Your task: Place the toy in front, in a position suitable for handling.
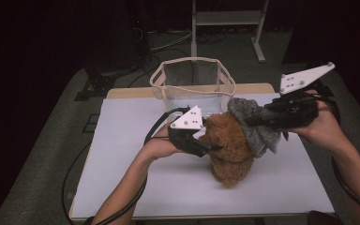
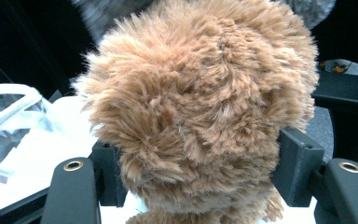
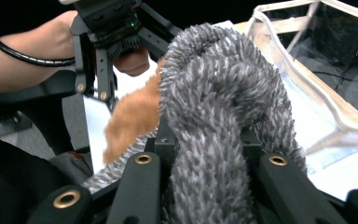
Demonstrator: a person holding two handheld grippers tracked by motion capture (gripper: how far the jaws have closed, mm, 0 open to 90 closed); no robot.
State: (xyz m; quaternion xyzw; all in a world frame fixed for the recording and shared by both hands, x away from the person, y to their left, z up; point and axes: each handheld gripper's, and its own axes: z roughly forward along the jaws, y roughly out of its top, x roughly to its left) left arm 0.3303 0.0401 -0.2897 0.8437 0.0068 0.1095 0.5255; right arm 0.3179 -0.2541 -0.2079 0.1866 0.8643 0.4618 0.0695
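Left claw point(image 1: 209, 146) clamps the brown plush toy point(image 1: 229, 147) from its side, both jaws pressed into the fur; the toy stands on the white table point(image 1: 136, 178), its long axis running toward the person. Just right of that claw, touching the toy's far upper end, a grey fuzzy cloth point(image 1: 258, 124) is bunched in the clenched right claw point(image 1: 255, 121). Behind both claws sits a clear mesh bin point(image 1: 192, 79), roughly equally near each. Pulling the cloth off likely means drawing it rightward, away from the left claw.

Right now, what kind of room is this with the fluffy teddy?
Probably a lab or recording studio, not a home. A bare white table stands in a dark room with cables on the floor, and a metal stand rises behind. The brown plush toy looks like practice material.
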